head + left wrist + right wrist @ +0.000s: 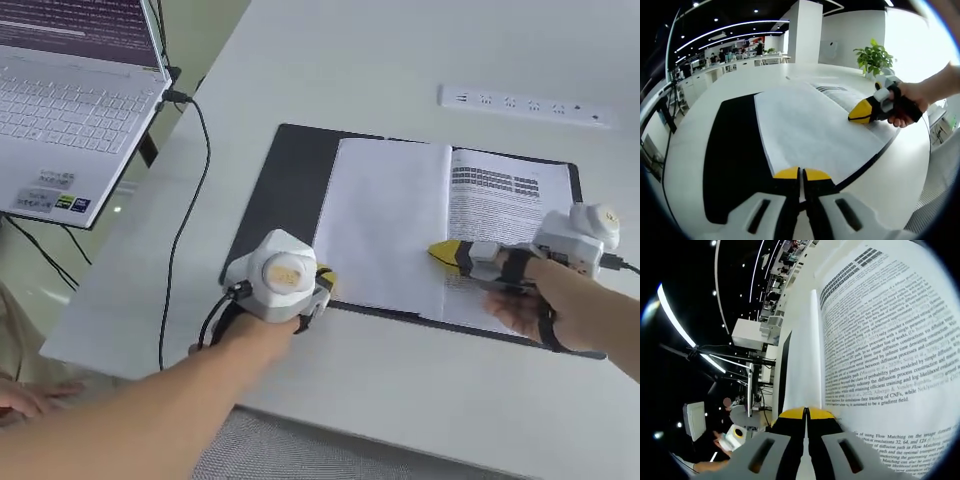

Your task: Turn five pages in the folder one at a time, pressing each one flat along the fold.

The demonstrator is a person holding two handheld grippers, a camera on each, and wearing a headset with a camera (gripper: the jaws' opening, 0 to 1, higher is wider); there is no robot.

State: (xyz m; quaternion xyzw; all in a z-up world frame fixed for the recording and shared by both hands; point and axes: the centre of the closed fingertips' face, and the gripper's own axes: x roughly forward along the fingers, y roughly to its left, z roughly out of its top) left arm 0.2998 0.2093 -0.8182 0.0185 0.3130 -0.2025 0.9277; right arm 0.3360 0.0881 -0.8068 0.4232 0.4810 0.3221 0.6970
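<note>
While bearing on the fold of the open black folder (280, 190), likely to flatten the blank white sheet (385, 220) left of it, holds the yellow-tipped right gripper (440, 253) closed on nothing. Rests the left gripper (801, 174), also closed and empty, at that sheet's near edge left of the fold, seemingly steadying it.

Left gripper (322, 284), fingers (787, 175) together, points forward at the end of an outstretched forearm (150, 410). Right gripper (447, 255), also closed, points leftward, gripped in the right hand (520, 300).
</note>
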